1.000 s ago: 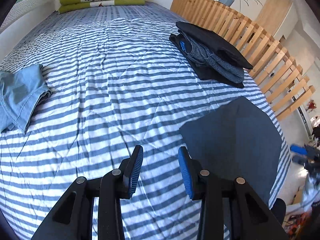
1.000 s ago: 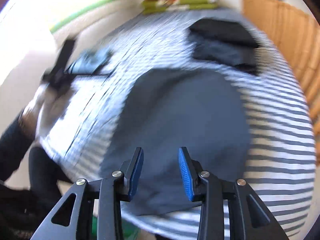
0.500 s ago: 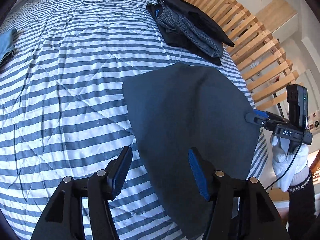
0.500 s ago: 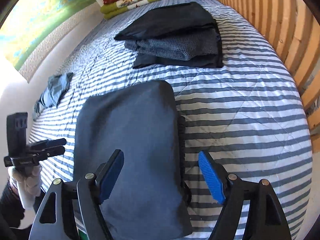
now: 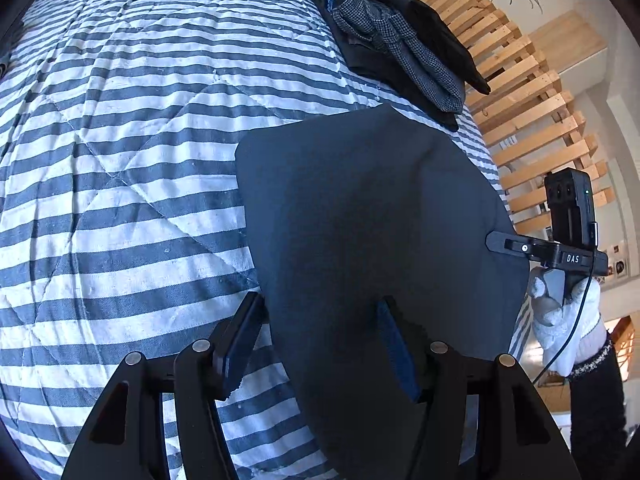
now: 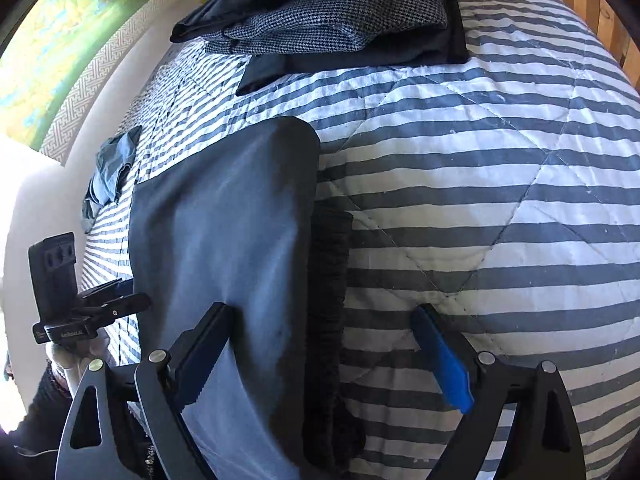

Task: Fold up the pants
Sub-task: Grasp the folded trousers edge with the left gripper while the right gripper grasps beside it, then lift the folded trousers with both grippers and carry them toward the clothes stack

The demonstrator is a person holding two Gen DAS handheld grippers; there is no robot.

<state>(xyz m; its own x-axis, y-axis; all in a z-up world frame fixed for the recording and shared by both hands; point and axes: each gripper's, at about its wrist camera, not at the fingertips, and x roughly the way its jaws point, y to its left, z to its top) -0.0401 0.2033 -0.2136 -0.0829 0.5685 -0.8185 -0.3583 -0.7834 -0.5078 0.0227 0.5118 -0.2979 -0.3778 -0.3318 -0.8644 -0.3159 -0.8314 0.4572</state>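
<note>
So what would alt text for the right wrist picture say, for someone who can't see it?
An open right gripper straddles the edge of dark folded pants on a blue-and-white striped quilt. A stack of folded clothes lies beyond, and the left gripper shows at the left.

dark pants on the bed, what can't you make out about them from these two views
- Near end of the pants: left wrist view, cut off by the lower edge and the left gripper.
- Their underside and fold layers: both views, hidden by the top layer.
- Stack of folded clothes: right wrist view, its far part cut off by the top edge.
</note>
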